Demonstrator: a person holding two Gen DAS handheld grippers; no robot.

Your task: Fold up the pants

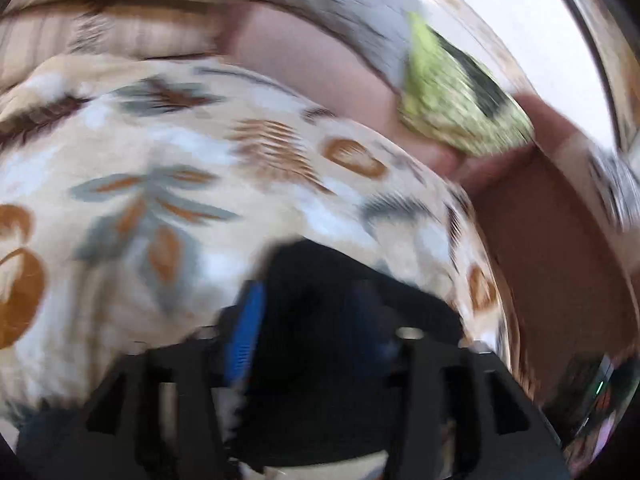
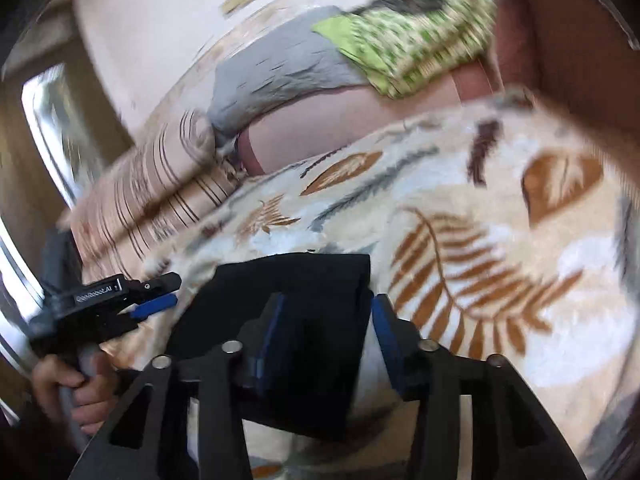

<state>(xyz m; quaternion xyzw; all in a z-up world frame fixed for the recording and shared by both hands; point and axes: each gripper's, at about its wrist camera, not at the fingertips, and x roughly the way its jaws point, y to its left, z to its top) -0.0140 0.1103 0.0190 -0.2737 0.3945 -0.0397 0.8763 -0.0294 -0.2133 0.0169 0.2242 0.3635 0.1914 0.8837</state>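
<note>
The dark pants lie on the leaf-patterned blanket of the bed. Right hand-held gripper is clamped on the pants. Left hand-held gripper is clamped on dark fabric too. Green cloth lies far.

Ahead of my tools I see a cream blanket printed with rust and grey leaves. Beyond it lies a pink sheet, with a grey cloth and a green patterned cloth farther off, touching each other. A striped beige pillow sits far left.
</note>
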